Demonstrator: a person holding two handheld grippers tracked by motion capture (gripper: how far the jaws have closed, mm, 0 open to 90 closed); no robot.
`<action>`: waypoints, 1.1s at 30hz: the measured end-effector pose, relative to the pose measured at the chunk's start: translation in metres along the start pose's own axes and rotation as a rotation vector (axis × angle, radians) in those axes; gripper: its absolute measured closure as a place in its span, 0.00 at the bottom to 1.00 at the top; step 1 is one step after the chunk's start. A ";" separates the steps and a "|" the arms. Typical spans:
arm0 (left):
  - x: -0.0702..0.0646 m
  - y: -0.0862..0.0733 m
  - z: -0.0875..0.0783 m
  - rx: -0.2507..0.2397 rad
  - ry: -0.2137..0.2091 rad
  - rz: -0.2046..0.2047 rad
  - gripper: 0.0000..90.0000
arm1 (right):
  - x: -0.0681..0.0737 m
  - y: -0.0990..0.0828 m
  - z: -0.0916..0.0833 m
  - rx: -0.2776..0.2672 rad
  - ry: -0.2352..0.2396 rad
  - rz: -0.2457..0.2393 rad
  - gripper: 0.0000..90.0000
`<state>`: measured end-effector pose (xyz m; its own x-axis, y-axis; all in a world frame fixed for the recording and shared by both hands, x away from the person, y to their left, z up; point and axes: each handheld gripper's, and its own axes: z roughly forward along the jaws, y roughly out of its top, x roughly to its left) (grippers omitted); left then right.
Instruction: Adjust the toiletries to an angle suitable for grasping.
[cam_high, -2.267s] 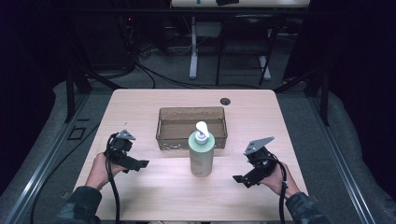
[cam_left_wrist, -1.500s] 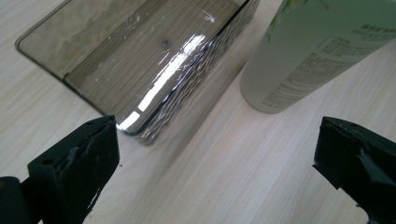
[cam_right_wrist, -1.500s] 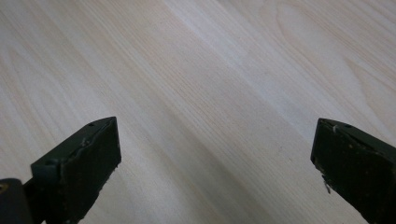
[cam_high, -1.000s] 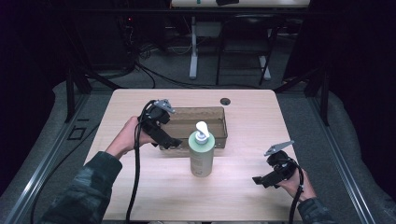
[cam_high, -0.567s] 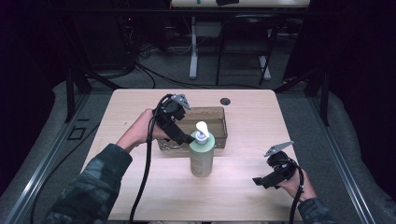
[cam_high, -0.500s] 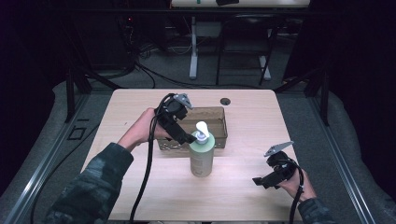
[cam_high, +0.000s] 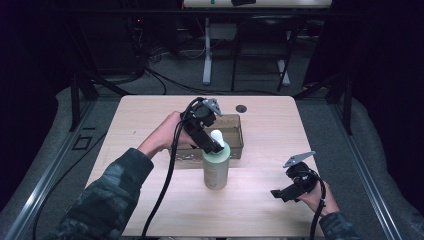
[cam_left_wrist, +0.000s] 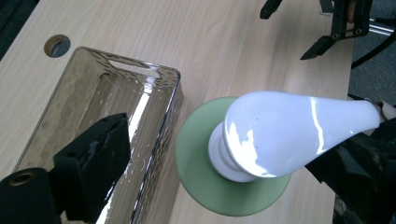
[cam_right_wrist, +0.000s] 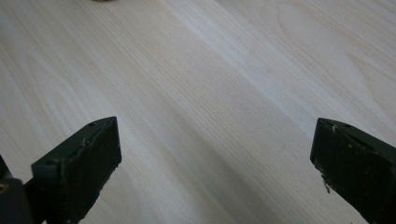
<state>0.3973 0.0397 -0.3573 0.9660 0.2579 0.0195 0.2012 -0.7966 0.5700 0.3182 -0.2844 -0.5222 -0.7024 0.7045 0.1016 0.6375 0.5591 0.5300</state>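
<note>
Since a moment ago the left gripper (cam_high: 216, 145) has dropped over the green bottle (cam_high: 216, 167) just before the bin (cam_high: 235, 131) at mid-table, jaws spread wide astride its white pump (cam_left_wrist: 280, 130), while the right gripper (cam_high: 280, 194) hovers wide open and empty near the table (cam_high: 260, 210) edge.
</note>
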 end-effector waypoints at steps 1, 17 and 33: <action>0.000 0.000 0.001 0.003 -0.001 0.002 0.11 | 0.000 0.000 0.000 0.000 -0.001 -0.001 0.02; -0.005 -0.001 0.001 -0.028 -0.041 0.039 0.56 | 0.000 0.000 -0.003 -0.015 -0.012 0.003 0.04; -0.009 -0.010 -0.009 -0.077 -0.020 0.044 0.75 | 0.000 -0.001 -0.003 -0.010 -0.018 0.004 0.04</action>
<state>0.3854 0.0504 -0.3555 0.9767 0.2124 0.0302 0.1464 -0.7626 0.6301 0.3166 -0.2862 -0.5201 -0.6940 0.7145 0.0886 0.6369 0.5519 0.5384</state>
